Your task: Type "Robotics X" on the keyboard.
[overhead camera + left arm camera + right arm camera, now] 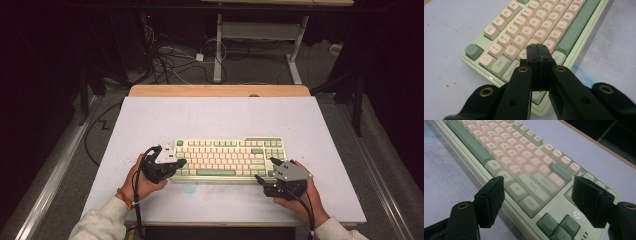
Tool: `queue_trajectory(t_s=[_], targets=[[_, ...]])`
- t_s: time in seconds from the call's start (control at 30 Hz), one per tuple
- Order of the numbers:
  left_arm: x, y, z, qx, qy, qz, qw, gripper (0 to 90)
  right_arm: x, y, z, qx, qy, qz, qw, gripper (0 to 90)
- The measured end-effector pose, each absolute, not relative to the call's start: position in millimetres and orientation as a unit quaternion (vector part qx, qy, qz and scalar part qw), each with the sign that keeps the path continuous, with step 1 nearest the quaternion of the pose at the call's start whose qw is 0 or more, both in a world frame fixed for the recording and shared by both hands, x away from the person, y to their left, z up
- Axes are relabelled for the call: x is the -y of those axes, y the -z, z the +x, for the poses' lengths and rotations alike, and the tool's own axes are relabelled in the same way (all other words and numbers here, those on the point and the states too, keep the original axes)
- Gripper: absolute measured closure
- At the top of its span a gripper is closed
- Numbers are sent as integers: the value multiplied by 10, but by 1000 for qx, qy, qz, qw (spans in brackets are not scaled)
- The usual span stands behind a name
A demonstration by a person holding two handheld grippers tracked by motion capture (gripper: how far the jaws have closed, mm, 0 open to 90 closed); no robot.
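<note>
A pale green keyboard [227, 159] with cream and darker green keys lies flat on a light grey table [215, 117], a little nearer the person's edge than the far wooden edge. Everything else here is placed in relation to it.

At the keyboard's left end, the left gripper [176, 163] is held in the person's left hand [141, 181], with its tips over the keys of the leftmost columns. In the left gripper view its jaws are pressed flat together with nothing between them, and the gripper [539, 53] hangs above the key rows just right of Caps Lock and Tab (whether the tip actually touches a key cannot be told).

At the keyboard's right front corner, the right gripper [265, 170] is held in the person's right hand [299, 196], a grey three-cornered plate on top of it. In the right gripper view the gripper [537, 192] has its jaws wide apart and empty, straddling the keyboard's lower right area: the Ctrl, Shift and arrow keys show between them. Neither jaw is seen touching the keyboard.

Cream sleeves enter from the near edge of the table, below the keyboard.
</note>
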State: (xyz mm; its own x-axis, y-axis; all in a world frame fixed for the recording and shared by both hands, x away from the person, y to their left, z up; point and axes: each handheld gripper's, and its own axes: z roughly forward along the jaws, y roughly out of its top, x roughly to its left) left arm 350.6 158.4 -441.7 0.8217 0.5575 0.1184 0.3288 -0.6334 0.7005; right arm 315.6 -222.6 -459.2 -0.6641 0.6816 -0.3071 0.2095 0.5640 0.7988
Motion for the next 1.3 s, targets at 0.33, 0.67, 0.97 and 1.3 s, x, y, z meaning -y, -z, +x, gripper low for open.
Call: queue_trajectory(t_s=[0.33,0.67,0.97,1.3], targets=[[-1400,4402,3652,-239,-159,897,337,876,2227,4594,3161,-829,-381,269,309,263],[-1259,4442,3742,-229,-156,906,319,876,2226,4594,3159,-829,-382,266,309,263],[-1179,4490,3812,-229,-158,911,304,876,2225,4602,3162,-831,-380,265,308,262],[-1167,4516,3836,-229,-159,914,294,876,2229,4606,3163,-833,-380,263,305,262]])
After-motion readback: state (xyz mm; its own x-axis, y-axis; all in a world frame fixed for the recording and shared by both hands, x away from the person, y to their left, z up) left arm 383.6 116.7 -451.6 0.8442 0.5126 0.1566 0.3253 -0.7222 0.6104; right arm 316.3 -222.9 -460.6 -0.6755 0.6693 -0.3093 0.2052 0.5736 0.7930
